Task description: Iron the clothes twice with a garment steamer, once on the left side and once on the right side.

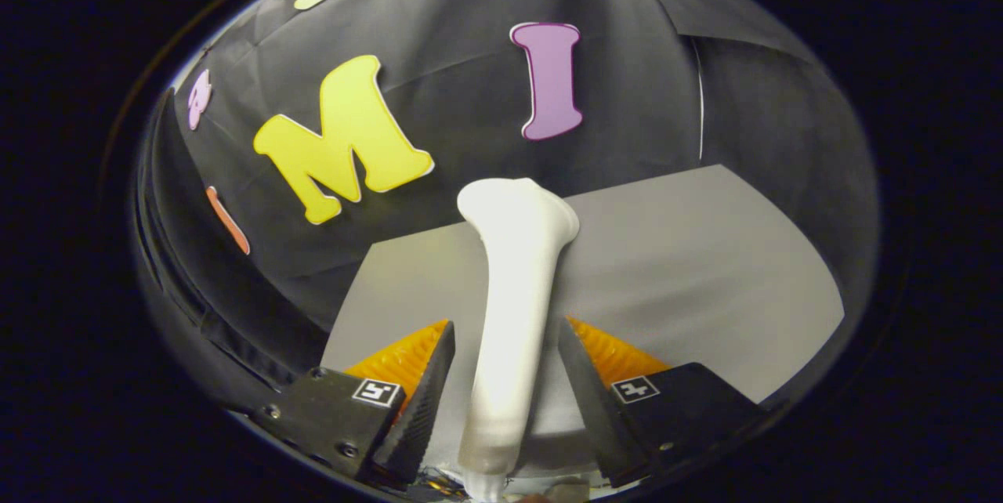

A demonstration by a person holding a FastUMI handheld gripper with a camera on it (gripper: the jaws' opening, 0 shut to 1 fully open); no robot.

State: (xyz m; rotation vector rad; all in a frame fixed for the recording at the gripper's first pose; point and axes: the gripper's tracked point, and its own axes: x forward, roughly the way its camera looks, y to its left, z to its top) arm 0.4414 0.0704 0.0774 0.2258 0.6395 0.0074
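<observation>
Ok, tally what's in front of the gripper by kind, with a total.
Garment steamer, white, between the gripper fingers: 1
Grey table surface: 1
Gripper fingers: 2
Total: 4

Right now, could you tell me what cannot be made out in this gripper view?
- Steamer: its lower end is cut off at the view's bottom edge, between the fingers.
- Gripper: both fingers flank the steamer's handle; whether they press on it cannot be told.
- Steamer's face: turned away toward the grey surface.
- Clothes: whether the grey surface is a garment or a board cannot be told.
</observation>
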